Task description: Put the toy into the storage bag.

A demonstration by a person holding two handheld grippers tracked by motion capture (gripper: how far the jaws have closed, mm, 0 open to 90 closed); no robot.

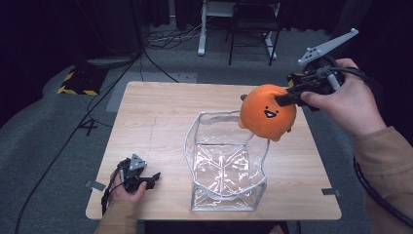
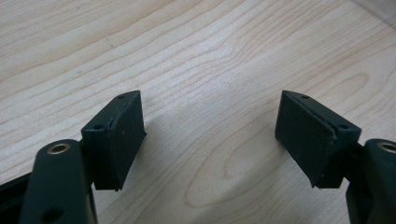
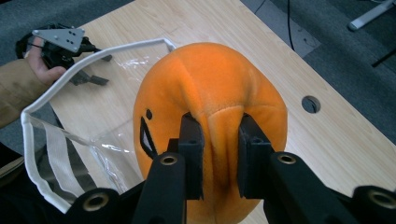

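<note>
Pinching the orange plush [image 1: 267, 115] above the clear bag [image 1: 225, 163], the right gripper [image 1: 287, 97] is clenched; the left gripper [image 1: 151, 179] rests released.

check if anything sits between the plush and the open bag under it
Nothing visible does. The plush, pinched in the right gripper, hangs over the far right rim of the clear bag, whose top is open. The left gripper rests well aside.

A light wooden table [image 1: 156, 122] stands on grey carpet; a clear plastic bag [image 1: 224, 165] with white trim stands open on it.
</note>
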